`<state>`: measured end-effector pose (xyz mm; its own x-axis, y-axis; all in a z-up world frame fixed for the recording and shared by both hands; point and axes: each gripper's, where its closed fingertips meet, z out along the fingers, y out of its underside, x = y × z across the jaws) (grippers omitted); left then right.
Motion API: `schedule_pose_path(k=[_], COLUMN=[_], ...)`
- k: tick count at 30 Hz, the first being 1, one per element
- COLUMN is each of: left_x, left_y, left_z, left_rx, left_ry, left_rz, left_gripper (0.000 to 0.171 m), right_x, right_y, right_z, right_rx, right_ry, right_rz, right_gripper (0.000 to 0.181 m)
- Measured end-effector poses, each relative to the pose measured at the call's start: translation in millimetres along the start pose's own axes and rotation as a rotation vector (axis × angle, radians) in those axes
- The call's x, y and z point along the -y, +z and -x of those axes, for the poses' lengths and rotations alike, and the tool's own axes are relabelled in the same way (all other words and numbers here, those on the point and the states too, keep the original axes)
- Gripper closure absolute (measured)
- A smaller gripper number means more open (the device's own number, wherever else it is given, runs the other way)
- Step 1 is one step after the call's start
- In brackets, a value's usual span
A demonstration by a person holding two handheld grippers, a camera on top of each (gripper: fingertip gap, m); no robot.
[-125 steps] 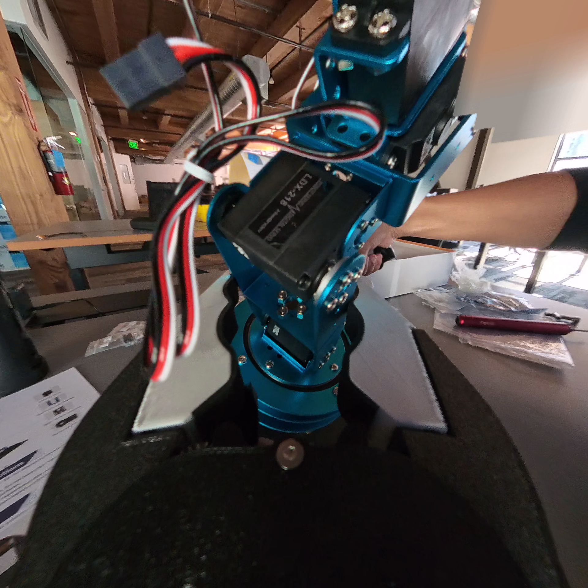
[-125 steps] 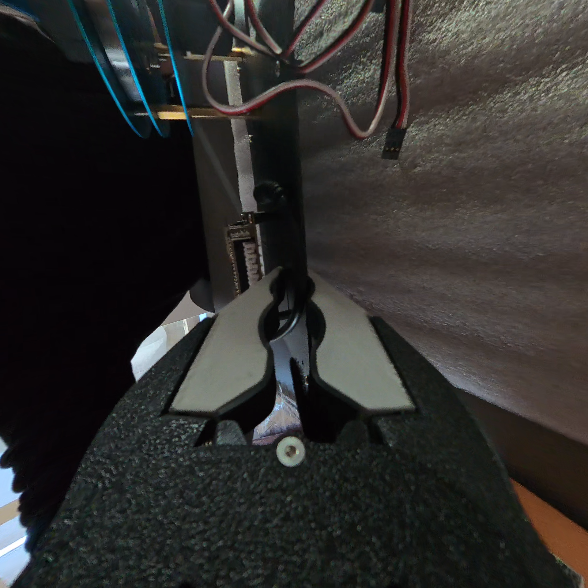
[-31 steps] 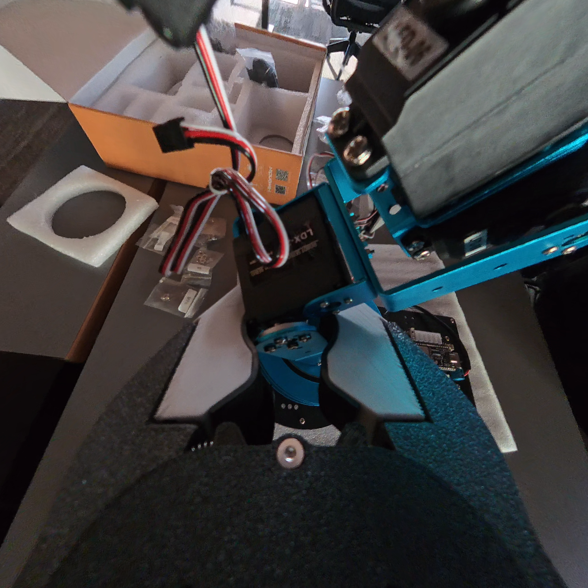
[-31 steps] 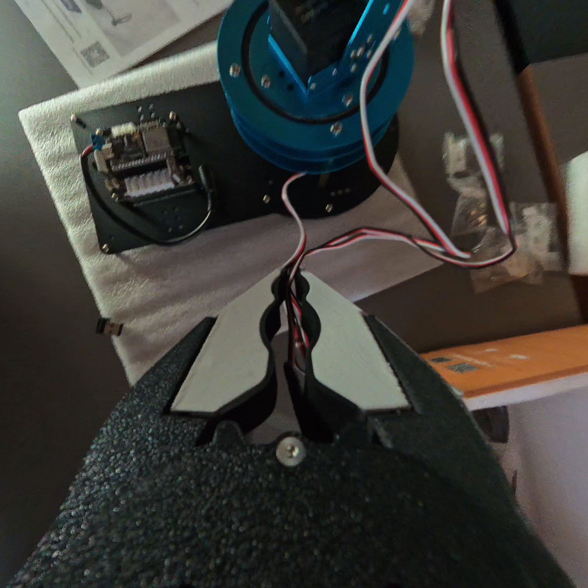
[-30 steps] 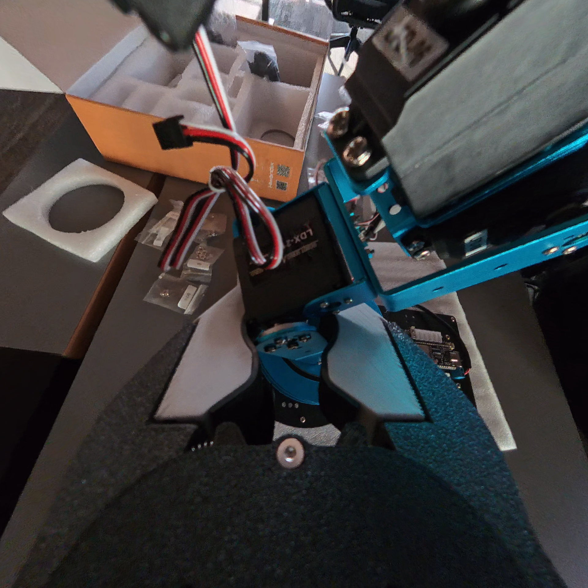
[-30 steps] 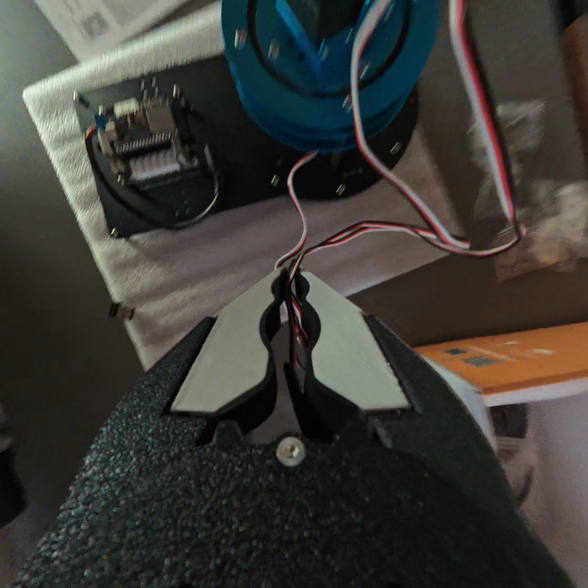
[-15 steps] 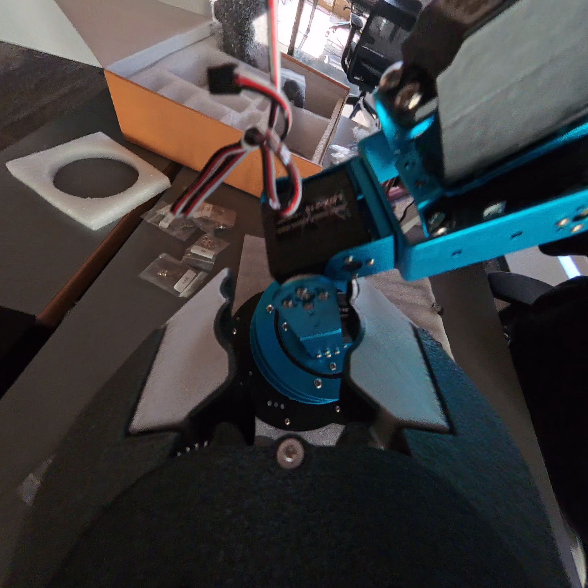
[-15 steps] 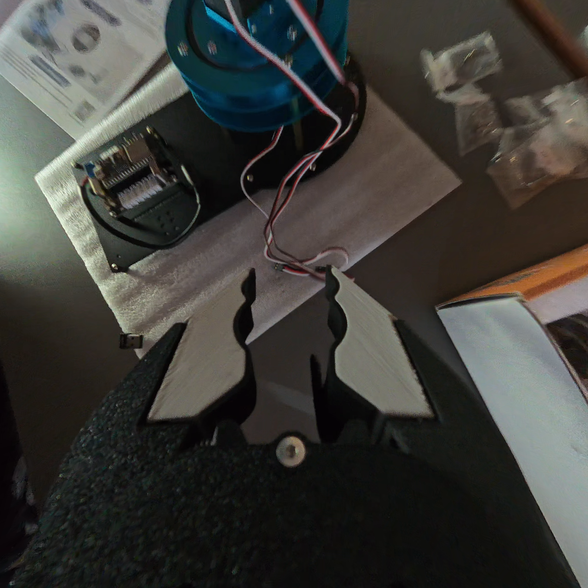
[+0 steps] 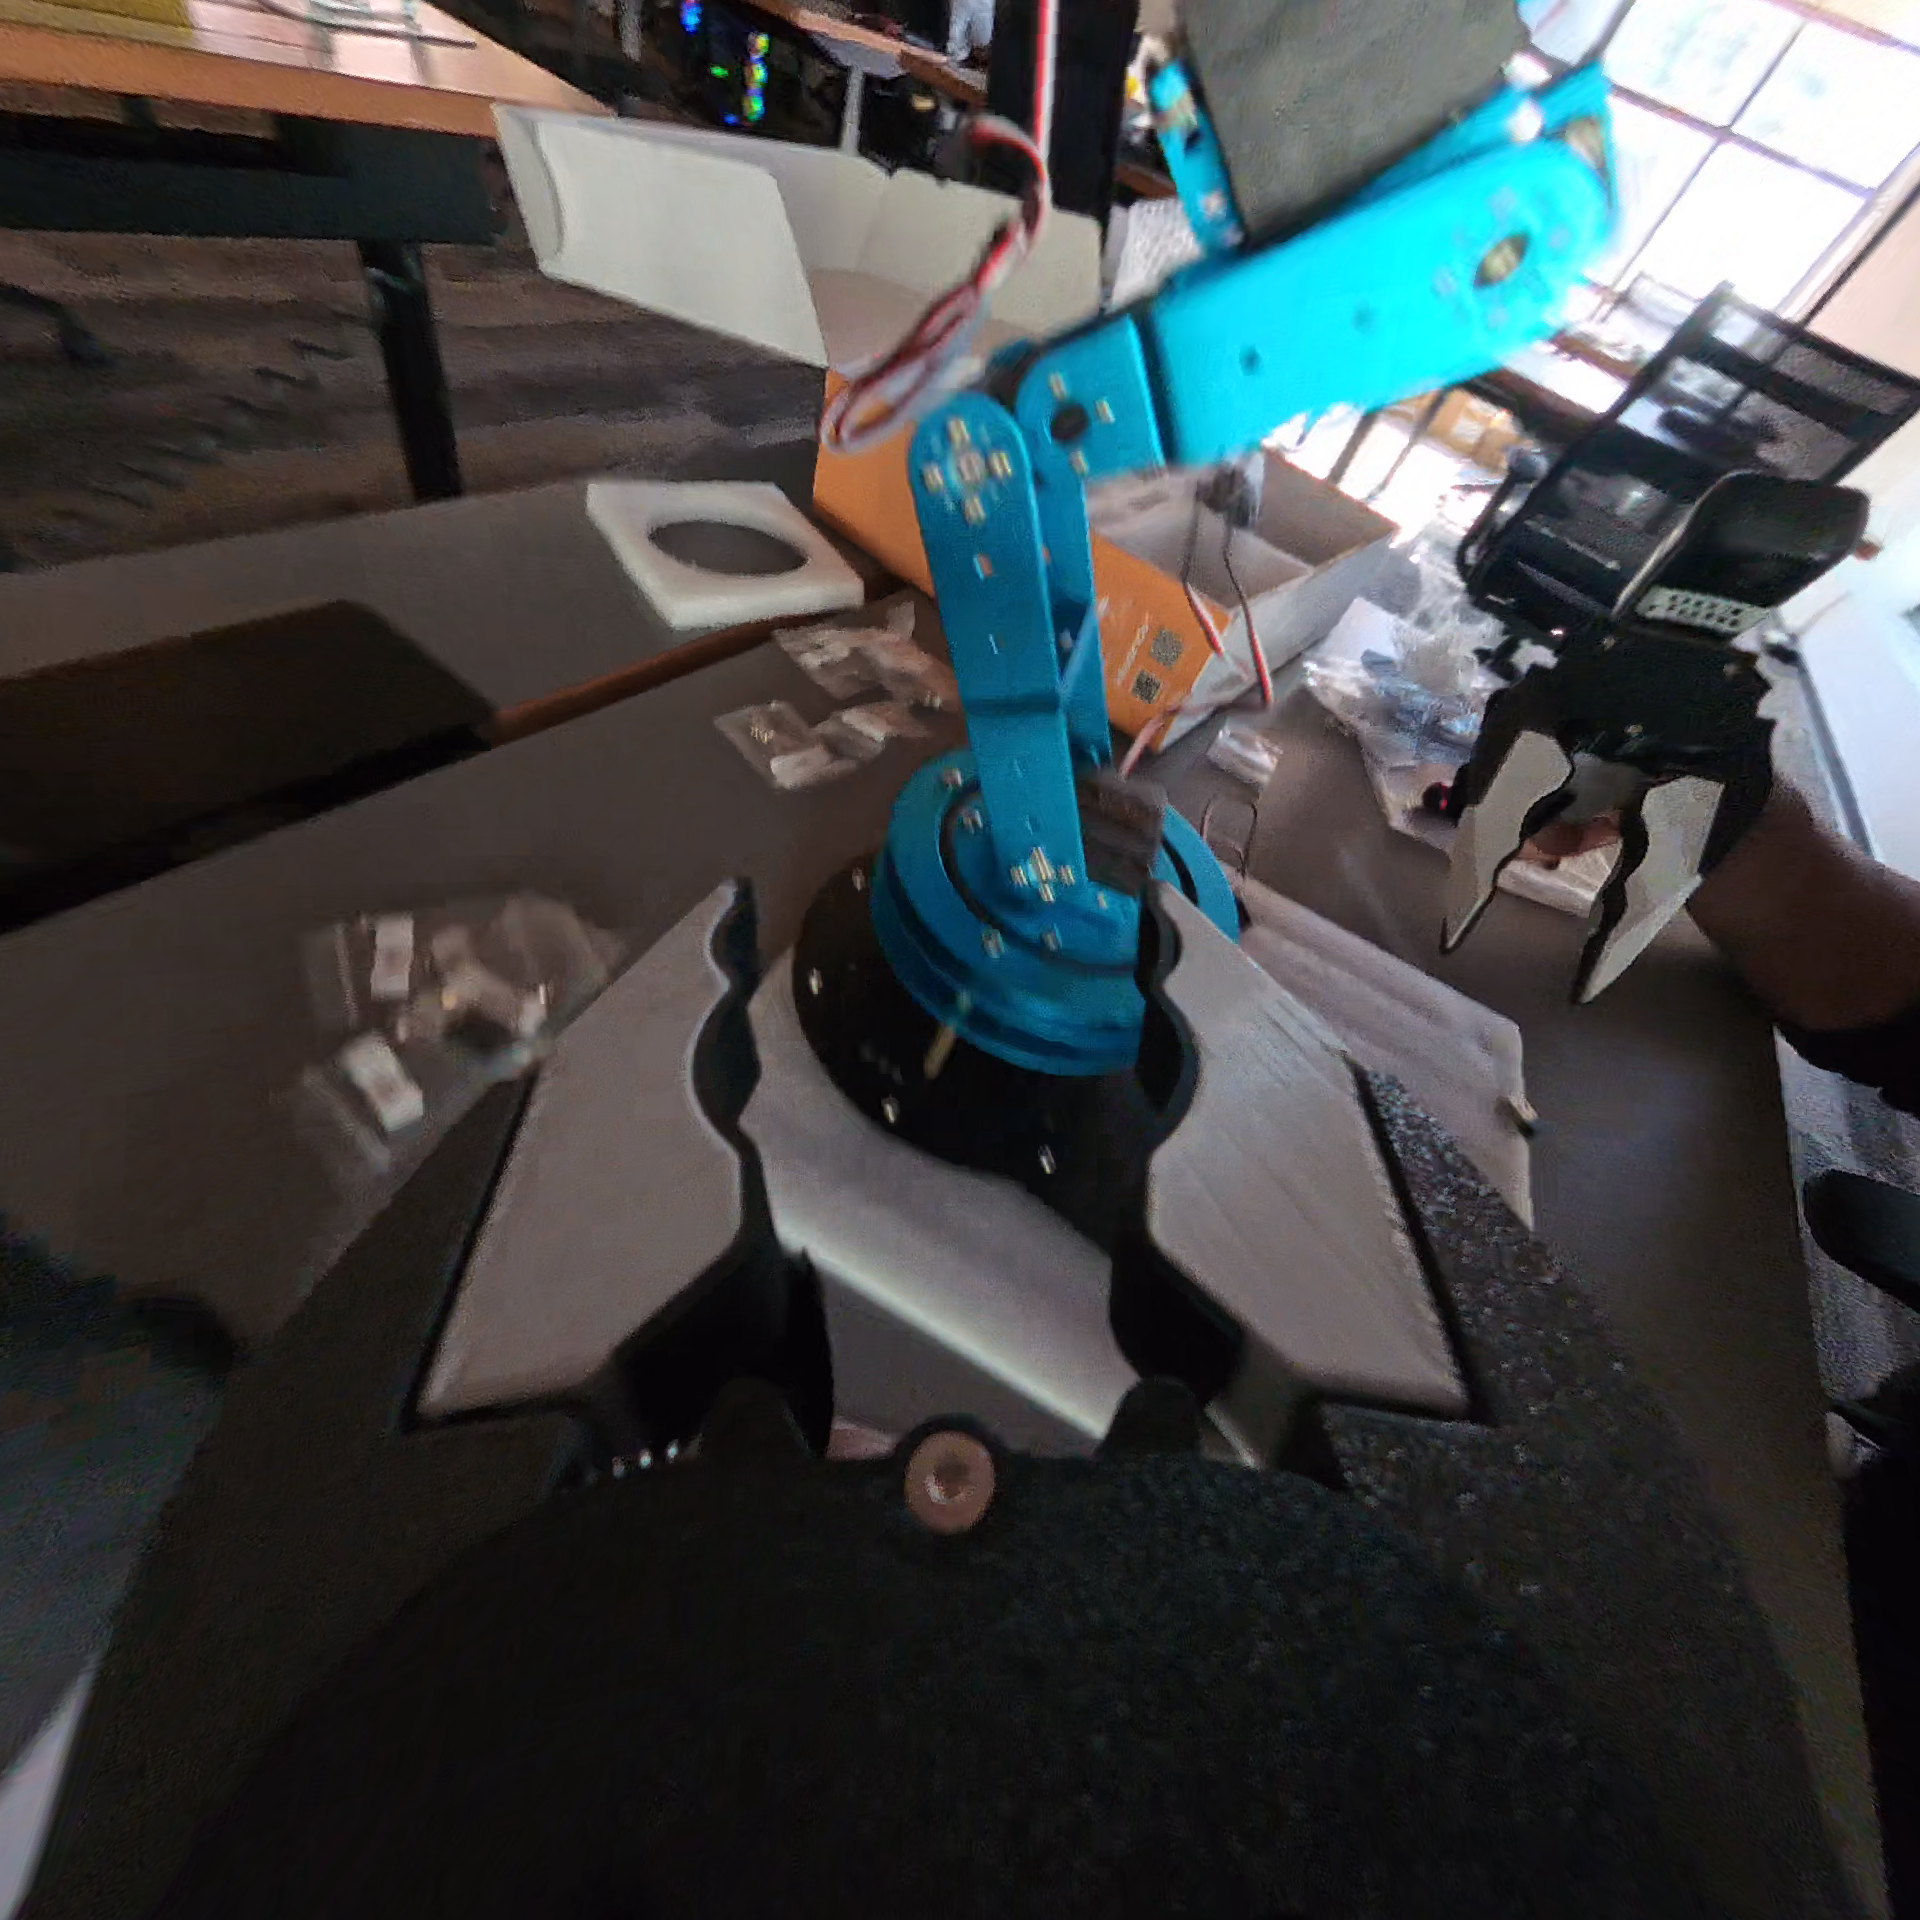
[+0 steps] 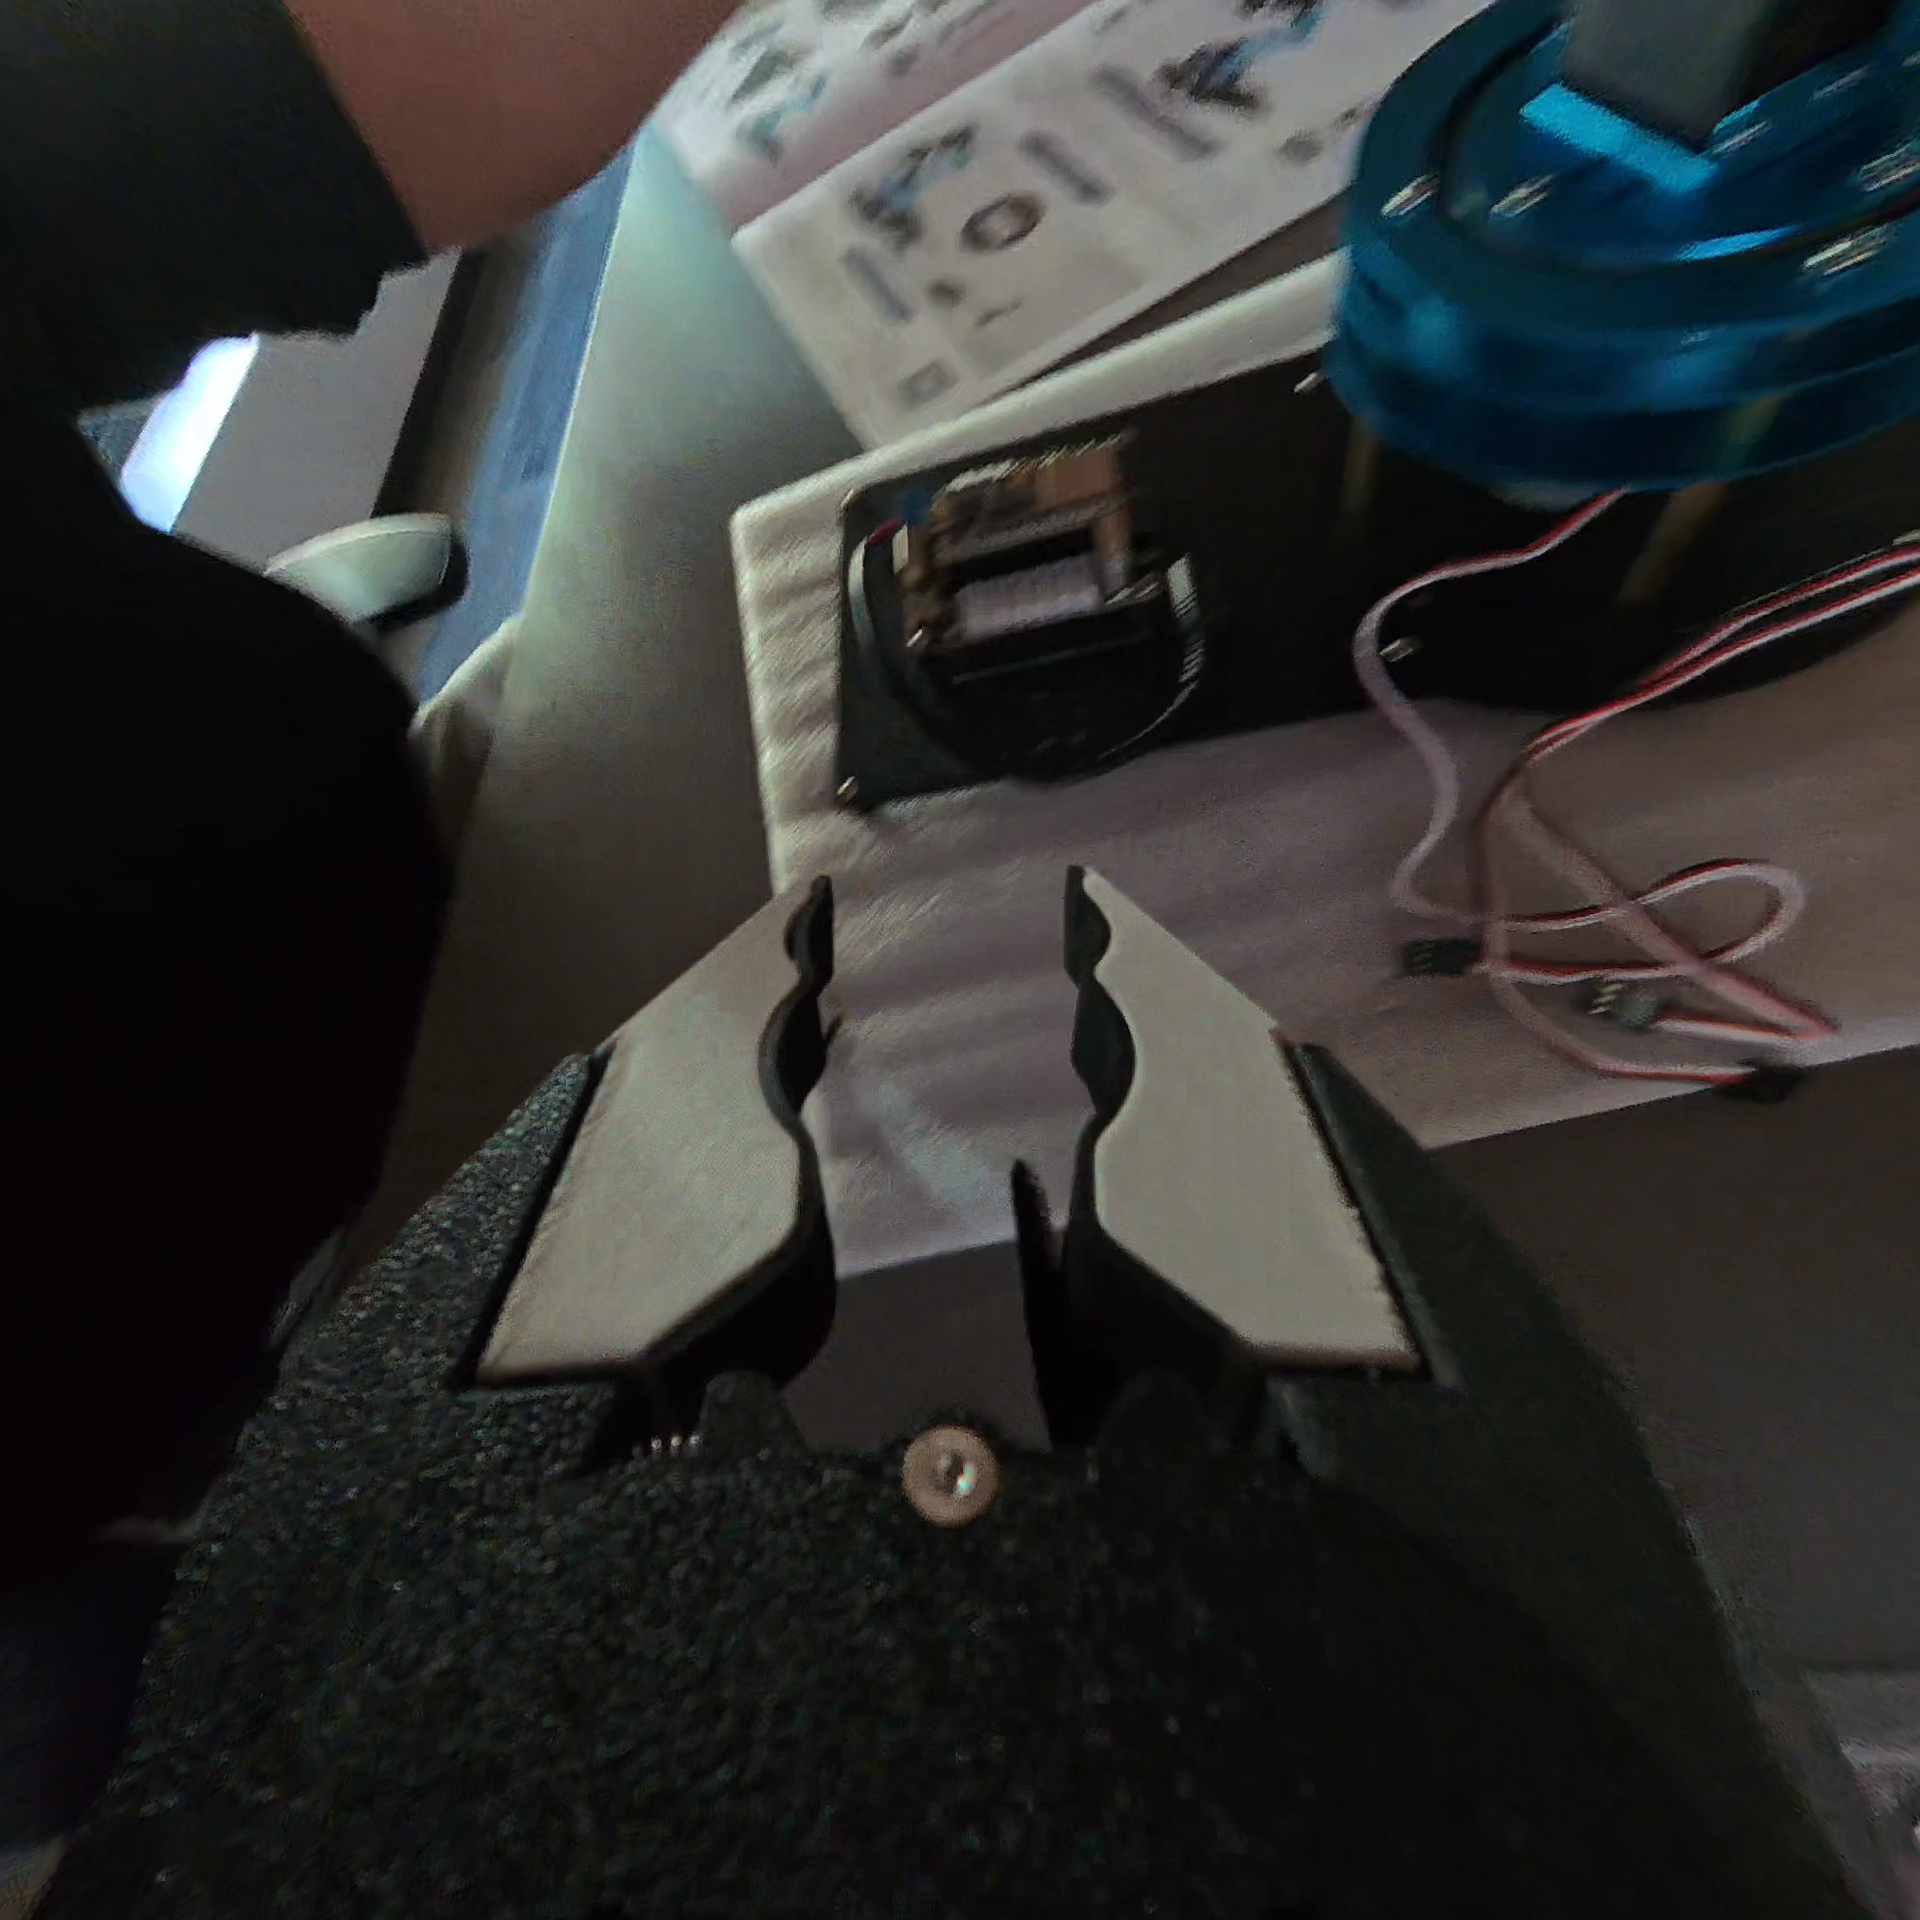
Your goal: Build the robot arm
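Note:
A blue metal robot arm [image 9: 997, 665] stands upright on its round blue base [image 9: 1029, 987], on a black plate [image 9: 935, 1101] that rests on a white foam sheet [image 9: 935, 1247]. My left gripper [image 9: 940, 904] is open and empty, its tips flanking the base just in front of it. My right gripper [image 10: 948, 883] is open and empty over the foam sheet [image 10: 1143, 862]. It also shows in the left wrist view [image 9: 1517, 966], right of the arm. Red-white-black servo wires [image 10: 1621, 935] lie loose on the foam. A circuit board [image 10: 1023, 592] sits on the plate beside the blue base [image 10: 1621, 270].
An open orange box [image 9: 1143, 623] and a white foam ring [image 9: 727, 551] lie behind the arm. Small plastic bags of parts [image 9: 436, 997] lie to the left and behind [image 9: 831, 707]. An instruction sheet [image 10: 987, 187] lies beyond the plate. A black chair [image 9: 1662, 499] stands far right. The gap from one gripper's tips to the other's is roughly 30 cm. My left tips are roughly 15 cm from the black plate [image 9: 935, 1101].
Earlier I held the arm tilted by its base and the right gripper pinched the wires. Now both grippers have opened and drawn back; the arm stands upright and the wires lie on the foam.

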<state>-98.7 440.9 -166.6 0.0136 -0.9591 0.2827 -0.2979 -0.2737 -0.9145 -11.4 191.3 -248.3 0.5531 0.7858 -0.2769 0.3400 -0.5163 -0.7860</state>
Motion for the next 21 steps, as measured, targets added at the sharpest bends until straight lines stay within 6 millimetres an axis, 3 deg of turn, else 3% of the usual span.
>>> schedule_pose_path(k=[2,4,6,8,11,14,18,21], left_x=[-22.5,-45.7,-72.8,-96.1,-118.5,-142.6,-166.4,-177.6], left_y=[-26.1,-48.7,-61.9,-63.9,-48.9,-24.4,15.2,29.4], left_z=[-16.6,-50.5,-95.2,-144.7,-204.7,-245.8,-264.0,-265.8], left_rx=[0.059,0.075,0.070,0.062,0.090,0.088,0.144,0.146], left_ry=[-0.005,0.011,0.036,0.074,0.131,0.172,0.209,0.182], left_rz=[0.003,-0.007,0.016,0.045,0.066,0.132,0.207,0.252], left_gripper=[0.105,0.109,0.109,0.113,0.121,0.138,0.138,0.138], right_x=[-20.4,-39.7,-58.9,-67.9,-64.7,-62.4,-55.4,-54.2], right_y=[-1.5,1.4,7.2,14.6,24.5,27.9,30.9,30.5], right_z=[15.4,35.7,45.1,41.9,48.8,44.8,41.8,54.3], right_rx=[-0.012,0.027,0.067,0.055,0.073,0.000,-0.092,-0.125], right_ry=[-0.073,-0.147,-0.160,-0.177,-0.226,-0.306,-0.389,-0.411], right_rz=[0.074,0.102,0.165,0.233,0.228,0.235,0.236,0.251], right_gripper=[0.138,0.148,0.156,0.149,0.147,0.151,0.151,0.151])
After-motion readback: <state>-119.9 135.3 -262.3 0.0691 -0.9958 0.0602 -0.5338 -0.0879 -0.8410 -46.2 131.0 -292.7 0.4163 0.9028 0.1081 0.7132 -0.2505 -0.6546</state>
